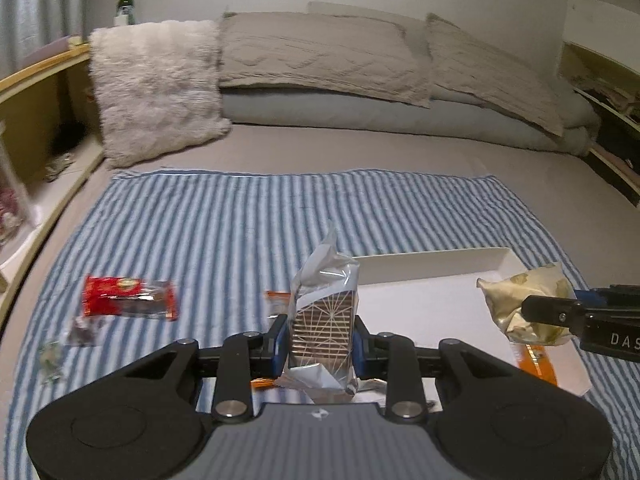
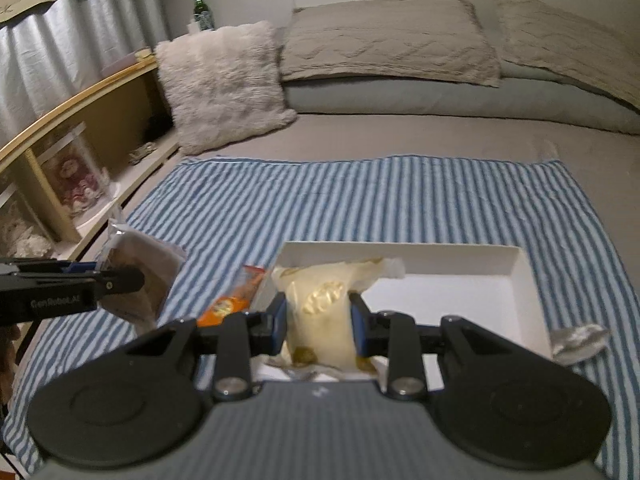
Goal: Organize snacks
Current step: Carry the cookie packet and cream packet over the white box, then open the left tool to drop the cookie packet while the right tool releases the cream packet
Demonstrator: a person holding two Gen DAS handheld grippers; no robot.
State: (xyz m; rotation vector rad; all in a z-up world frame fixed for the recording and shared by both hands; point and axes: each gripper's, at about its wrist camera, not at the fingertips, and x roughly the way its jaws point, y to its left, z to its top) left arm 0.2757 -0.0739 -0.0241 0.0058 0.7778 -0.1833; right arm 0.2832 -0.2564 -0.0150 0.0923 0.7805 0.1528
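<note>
My left gripper [image 1: 320, 340] is shut on a silver and brown snack packet [image 1: 324, 320], held upright above the near left edge of the white box [image 1: 432, 264]. My right gripper [image 2: 319, 320] is shut on a pale yellow snack bag [image 2: 324, 312], held over the near part of the white box [image 2: 520, 280]. The yellow bag also shows in the left wrist view [image 1: 524, 304], and the silver packet in the right wrist view [image 2: 140, 280]. An orange packet [image 2: 236, 300] leans at the box's left wall. A red packet [image 1: 128, 298] lies on the striped cloth [image 1: 224, 232] to the left.
Two small wrapped sweets [image 1: 84, 332] [image 1: 50, 356] lie near the red packet. A silver wrapper [image 2: 580, 340] lies right of the box. Pillows [image 1: 320, 56] and a fluffy cushion [image 1: 156, 88] line the bed's far end. A wooden shelf [image 2: 60, 128] runs along the left.
</note>
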